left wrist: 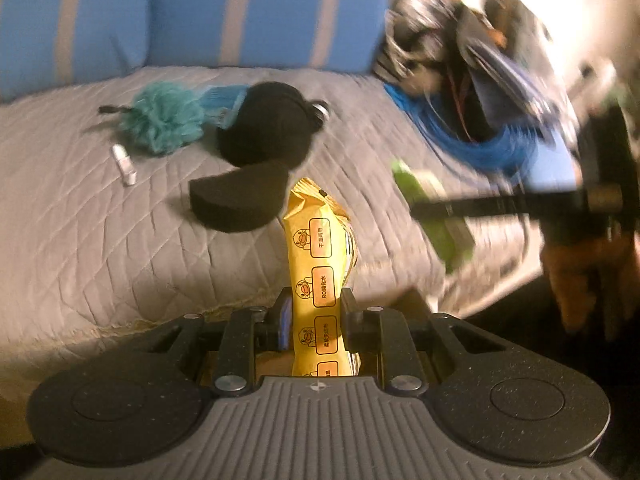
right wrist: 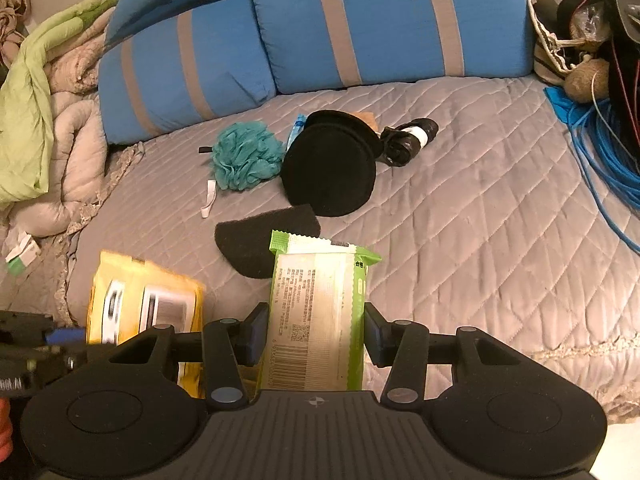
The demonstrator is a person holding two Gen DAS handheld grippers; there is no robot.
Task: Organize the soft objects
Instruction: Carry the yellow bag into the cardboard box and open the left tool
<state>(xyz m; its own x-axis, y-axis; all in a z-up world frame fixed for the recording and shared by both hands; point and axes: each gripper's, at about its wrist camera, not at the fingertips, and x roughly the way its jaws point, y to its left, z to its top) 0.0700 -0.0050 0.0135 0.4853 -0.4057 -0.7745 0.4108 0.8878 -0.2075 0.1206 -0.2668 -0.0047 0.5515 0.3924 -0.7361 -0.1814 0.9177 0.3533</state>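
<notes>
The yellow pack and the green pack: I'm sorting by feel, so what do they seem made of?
The yellow pack in the left gripper looks like glossy plastic film: it creases and shines. The green pack in the right gripper looks like similar printed film, with a crimped zigzag top edge. Contents unseen.

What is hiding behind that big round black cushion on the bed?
Behind the black cushion peek a blue packet's edge, a tan corner and a second black round rim. The rest of them is covered.
</notes>
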